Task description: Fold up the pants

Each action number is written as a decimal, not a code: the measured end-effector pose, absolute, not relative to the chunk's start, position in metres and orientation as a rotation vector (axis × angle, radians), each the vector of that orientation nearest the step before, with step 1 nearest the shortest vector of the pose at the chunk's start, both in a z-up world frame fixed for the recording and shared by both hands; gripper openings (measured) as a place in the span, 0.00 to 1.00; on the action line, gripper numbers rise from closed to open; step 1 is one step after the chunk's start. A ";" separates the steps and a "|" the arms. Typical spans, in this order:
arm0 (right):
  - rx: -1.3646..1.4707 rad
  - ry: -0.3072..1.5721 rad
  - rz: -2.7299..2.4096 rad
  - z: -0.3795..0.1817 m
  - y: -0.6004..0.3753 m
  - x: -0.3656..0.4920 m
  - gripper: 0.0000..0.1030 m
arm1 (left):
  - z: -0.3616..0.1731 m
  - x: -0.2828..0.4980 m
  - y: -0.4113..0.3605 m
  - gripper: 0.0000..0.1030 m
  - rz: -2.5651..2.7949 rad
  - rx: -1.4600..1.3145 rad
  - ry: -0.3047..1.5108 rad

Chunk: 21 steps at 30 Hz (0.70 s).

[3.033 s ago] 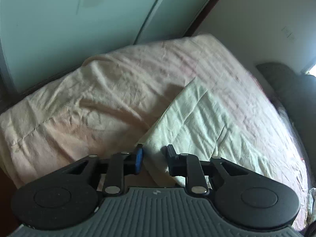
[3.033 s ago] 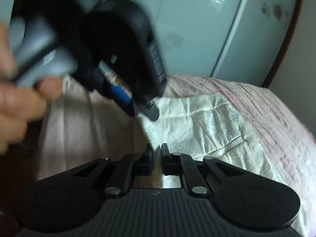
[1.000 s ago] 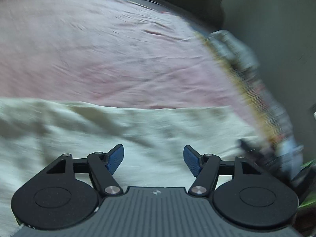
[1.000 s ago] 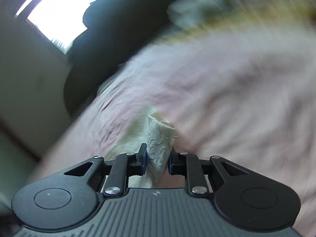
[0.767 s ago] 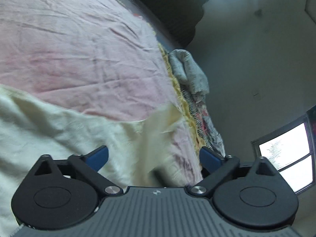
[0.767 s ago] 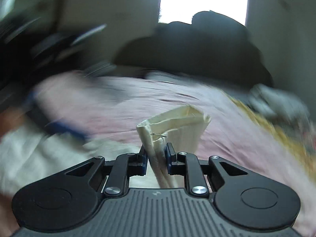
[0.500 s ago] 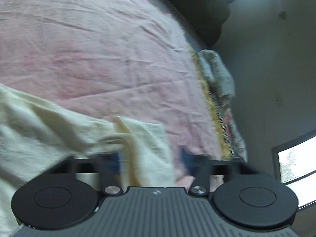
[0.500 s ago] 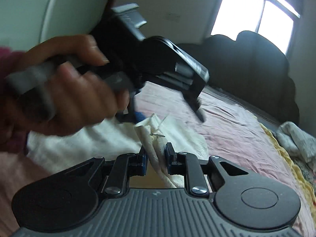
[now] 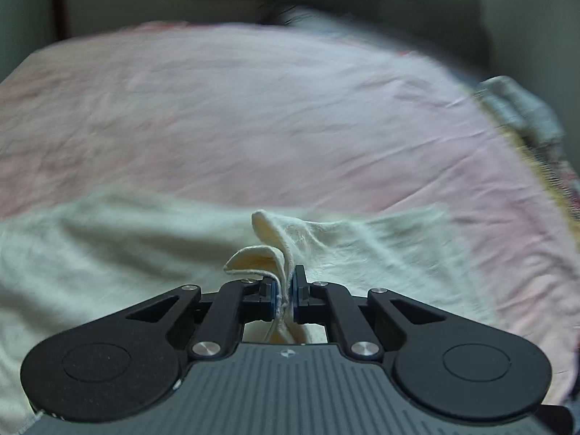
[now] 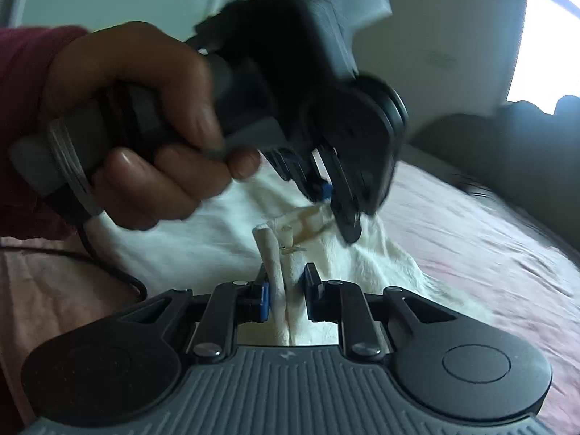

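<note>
The cream pants [image 9: 108, 253] lie across a pink bed sheet [image 9: 253, 108]. My left gripper [image 9: 285, 282] is shut on a raised fold of the pants' edge, and the cloth stands up between its blue pads. In the right wrist view my right gripper [image 10: 284, 282] is shut on a rolled hem of the pants [image 10: 203, 239]. Just beyond it a hand [image 10: 145, 127] holds the left gripper [image 10: 337, 210], which points down into the same bunch of cloth. The two grips sit close together.
A dark headboard [image 10: 507, 145] stands behind the bed under a bright window [image 10: 543, 47]. A grey cloth heap [image 9: 522, 108] lies at the bed's right edge. A black cable [image 10: 108, 268] trails from the left gripper's handle over the sheet.
The left jaws went from wide open to shut on the pants' edge. The right gripper swung round with its pinched hem and now sits right beside the left gripper.
</note>
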State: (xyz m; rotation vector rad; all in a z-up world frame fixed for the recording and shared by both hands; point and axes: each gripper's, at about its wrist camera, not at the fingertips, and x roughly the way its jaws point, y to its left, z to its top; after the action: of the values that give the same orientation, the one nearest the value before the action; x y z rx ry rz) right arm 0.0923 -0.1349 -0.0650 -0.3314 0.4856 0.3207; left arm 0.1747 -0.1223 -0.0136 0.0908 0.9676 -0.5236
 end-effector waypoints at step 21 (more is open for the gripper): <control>-0.352 0.603 0.394 -0.066 -0.131 0.075 0.27 | 0.016 0.164 -0.036 0.69 -0.406 -0.052 0.987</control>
State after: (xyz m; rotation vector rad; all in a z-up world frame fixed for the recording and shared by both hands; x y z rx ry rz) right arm 0.0755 -0.1312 -0.0660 -0.3520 0.6033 0.3938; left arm 0.1636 -0.0360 0.0162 -0.0525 0.9869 -0.4061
